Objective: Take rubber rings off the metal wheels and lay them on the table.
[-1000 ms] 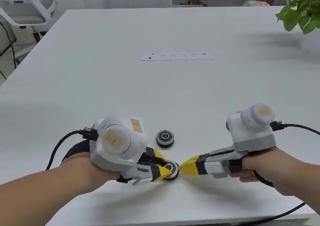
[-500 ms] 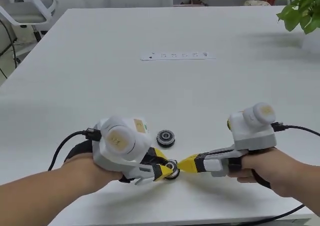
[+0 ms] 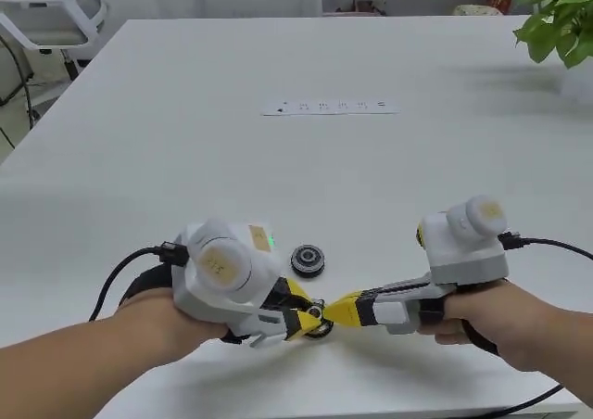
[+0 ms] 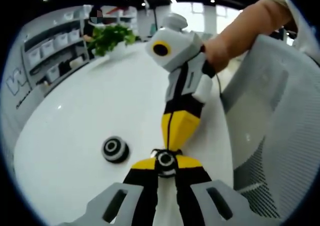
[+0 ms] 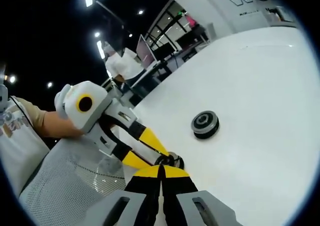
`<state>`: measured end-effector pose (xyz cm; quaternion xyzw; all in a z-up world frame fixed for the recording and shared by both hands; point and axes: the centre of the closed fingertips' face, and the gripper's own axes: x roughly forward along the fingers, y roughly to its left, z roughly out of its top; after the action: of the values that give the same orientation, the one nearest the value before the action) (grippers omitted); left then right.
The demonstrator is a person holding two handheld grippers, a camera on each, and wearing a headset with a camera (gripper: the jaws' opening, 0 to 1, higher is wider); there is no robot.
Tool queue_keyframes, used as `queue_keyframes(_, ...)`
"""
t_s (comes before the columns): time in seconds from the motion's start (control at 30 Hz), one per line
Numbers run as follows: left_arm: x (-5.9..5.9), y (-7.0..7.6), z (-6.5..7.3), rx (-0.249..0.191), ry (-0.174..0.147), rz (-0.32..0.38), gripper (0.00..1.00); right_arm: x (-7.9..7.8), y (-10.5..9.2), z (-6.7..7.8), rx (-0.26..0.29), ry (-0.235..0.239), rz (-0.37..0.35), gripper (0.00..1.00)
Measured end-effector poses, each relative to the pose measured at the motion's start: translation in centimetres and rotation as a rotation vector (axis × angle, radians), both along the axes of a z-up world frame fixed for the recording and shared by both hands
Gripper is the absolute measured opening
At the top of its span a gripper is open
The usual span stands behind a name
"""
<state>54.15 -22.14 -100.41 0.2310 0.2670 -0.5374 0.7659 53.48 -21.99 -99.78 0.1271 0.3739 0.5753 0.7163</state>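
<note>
Step in hand, by my read: peel the rubber ring off the small metal wheel (image 4: 165,160) that the left tool (image 3: 308,313) clamps btw its yellow tips, low over the near edge of the worktop (image 3: 278,178). In the left gripper view the wheel's round face looks at the camera w/ a tip on either side, so the grip seems to sit on the rim and pin the ring there. The right tool (image 5: 161,171) points in from 3 o'clock in the head view, jaws pressed together w/ no gap and tips right at the wheel's rim. Can't tell if a bit of ring is nipped btw them or if they just touch it. To do it well, hold the left grip firm so the wheel can't spin or pop out. Catch the ring's lip on the free part of the rim, then roll it outward over the edge rather than yank, b/c a stretched ring can snap back or fly off the worktop edge at 6 o'clock. The second wheel (image 3: 308,260) lies approx 11 o'clock of the held one, near but apart, and its black ring looks on; it isn't in the path. Further off are a socket strip (image 3: 330,107) at 12 o'clock, plant leaves (image 3: 554,16) at 1 o'clock and an office chair (image 3: 51,11) at 11 o'clock, all well apart. A cable (image 3: 119,272) trails by the left hand; it could drag the loose wheel.
</note>
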Motion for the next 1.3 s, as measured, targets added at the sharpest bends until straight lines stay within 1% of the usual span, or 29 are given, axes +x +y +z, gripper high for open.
queue_keyframes(0.07, 0.0, 0.0, 0.0, 0.0, -0.001, 0.0, 0.12, -0.1, 0.2, 0.1, 0.004, -0.003, 0.008, 0.0)
queue_keyframes(0.1, 0.0, 0.0, 0.0, 0.0, -0.001, -0.001, 0.12, -0.1, 0.4, 0.4, 0.022, -0.002, 0.004, 0.0)
queue_keyframes(0.13, 0.0, 0.0, 0.0, -0.001, -0.001, 0.0, 0.12, -0.5, 1.0, 1.3, 0.068, 0.014, 0.021, 0.0)
queue_keyframes(0.17, 0.0, 0.0, 0.0, -0.001, -0.002, 0.0, 0.12, -0.6, 1.1, 1.4, 0.064, -0.003, 0.039, 0.0)
queue_keyframes(0.2, 0.0, 0.0, 0.0, -0.001, -0.002, 0.0, 0.12, -0.4, 1.0, 0.9, 0.014, -0.056, 0.061, 0.0)
queue_keyframes(0.23, 0.0, -0.1, 0.1, -0.006, -0.001, 0.0, 0.12, -0.4, 1.2, 1.1, 0.023, -0.033, 0.048, 0.0)
queue_keyframes(0.27, 0.0, 0.0, 0.1, -0.007, 0.0, 0.0, 0.12, -0.2, 1.1, 1.0, 0.029, -0.034, 0.043, 0.0)
queue_keyframes(0.4, -0.1, 0.0, 0.1, -0.008, 0.0, -0.003, 0.12, -0.1, 0.7, 0.9, 0.027, -0.053, 0.037, 0.0)
queue_keyframes(0.47, -0.1, 0.0, 0.1, -0.009, -0.004, -0.006, 0.12, 0.1, 0.4, 0.7, 0.016, -0.076, 0.037, 0.0)
queue_keyframes(0.57, -0.1, 0.0, 0.1, -0.013, 0.001, -0.007, 0.13, 0.2, 0.1, 0.4, 0.0, -0.088, 0.036, 0.0)
queue_keyframes(0.63, -0.1, 0.0, 0.2, -0.007, -0.012, -0.023, 0.13, 0.3, -0.1, 0.2, -0.006, -0.094, 0.034, 0.0)
queue_keyframes(0.73, -0.1, 0.0, 0.2, -0.004, -0.017, -0.029, 0.14, 0.2, -0.2, 0.2, -0.012, -0.097, 0.037, 0.0)
queue_keyframes(0.77, -0.1, 0.0, 0.2, 0.001, -0.027, -0.035, 0.15, 0.2, -0.2, 0.2, -0.012, -0.102, 0.038, 0.0)
queue_keyframes(0.9, -0.2, 0.0, 0.4, -0.01, -0.01, -0.033, 0.19, 0.4, -0.1, 0.2, -0.011, -0.107, 0.038, 0.0)
queue_keyframes(1.0, -0.2, 0.1, 0.6, -0.015, -0.011, -0.037, 0.19, 0.4, -0.1, 0.4, -0.005, -0.105, 0.038, 0.0)
queue_keyframes(1.07, -0.3, 0.0, 1.1, -0.035, 0.003, -0.032, 0.2, 0.4, -0.1, 0.4, -0.003, -0.104, 0.038, 0.0)
queue_keyframes(1.13, -0.4, 0.0, 1.4, -0.044, 0.006, -0.029, 0.21, 0.4, -0.2, 0.5, -0.001, -0.103, 0.035, 0.0)
queue_keyframes(1.3, -0.7, 0.2, 2.1, -0.056, 0.001, -0.033, 0.24, 0.4, -0.1, 1.1, 0.017, -0.106, 0.025, 0.0)
